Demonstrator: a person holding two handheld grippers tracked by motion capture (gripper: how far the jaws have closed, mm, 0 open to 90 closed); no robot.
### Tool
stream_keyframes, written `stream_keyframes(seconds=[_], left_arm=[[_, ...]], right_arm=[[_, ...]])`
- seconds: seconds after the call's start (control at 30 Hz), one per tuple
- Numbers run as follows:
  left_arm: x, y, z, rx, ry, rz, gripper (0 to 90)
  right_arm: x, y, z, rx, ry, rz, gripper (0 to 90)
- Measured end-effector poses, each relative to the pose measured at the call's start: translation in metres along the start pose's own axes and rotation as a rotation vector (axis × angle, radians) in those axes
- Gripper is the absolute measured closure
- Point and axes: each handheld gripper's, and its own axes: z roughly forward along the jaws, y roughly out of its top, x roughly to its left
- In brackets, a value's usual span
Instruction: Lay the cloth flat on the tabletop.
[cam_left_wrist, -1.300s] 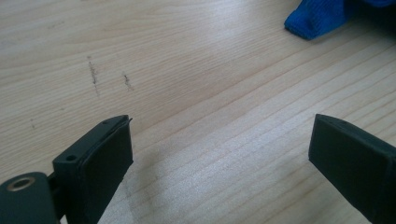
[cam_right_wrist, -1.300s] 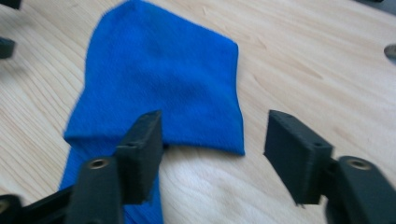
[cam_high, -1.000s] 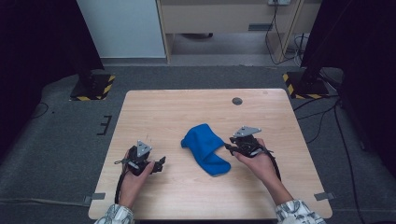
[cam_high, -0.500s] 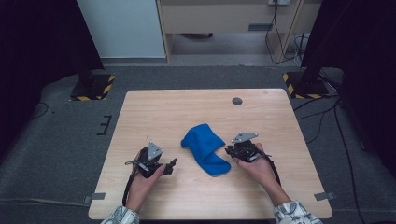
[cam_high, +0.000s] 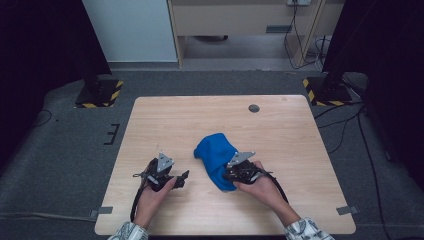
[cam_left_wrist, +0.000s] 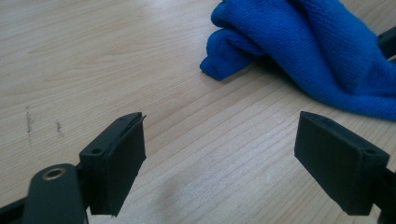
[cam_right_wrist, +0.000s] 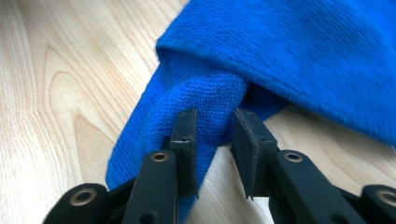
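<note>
- The blue cloth (cam_high: 216, 159) lies bunched up near the middle of the desk (cam_high: 280, 135).
- The right hand-held gripper (cam_high: 226, 176) is at the near end of the cloth. A fold sits between its jaws, which have just been opening a little and stand slightly apart around it.
- The left hand-held gripper (cam_high: 184, 176) rests left of the cloth, not touching it, jaws wide apart over bare wood.

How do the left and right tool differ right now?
The left tool has its jaws wide apart over bare table, with nothing between them; the right tool has its jaws close together with a fold of the blue cloth between them. The left sits short of the cloth; the right is at its near end. The right's jaws have just been opening a little. Both are hand-held with black jaws.
</note>
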Motion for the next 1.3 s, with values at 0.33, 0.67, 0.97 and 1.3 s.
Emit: stream_keyframes(seconds=[0.33, 0.67, 0.97, 1.3], left_arm=[[-0.003, 0.003, 0.001, -0.002, 0.001, 0.01, 16.4], [-0.003, 0.001, 0.002, 0.009, 0.007, 0.009, 16.3], [-0.001, -0.001, 0.003, 0.017, 0.018, 0.006, 16.3], [-0.001, -0.002, 0.004, 0.023, 0.021, 0.012, 16.3]], right_arm=[[-0.021, -0.006, -0.013, -0.041, -0.097, 0.036, 59.2], [-0.048, -0.009, -0.024, -0.08, -0.221, 0.104, 48.3], [-0.066, -0.001, -0.012, -0.084, -0.206, 0.168, 53.8], [-0.069, -0.002, 0.008, -0.028, -0.181, 0.193, 51.4]])
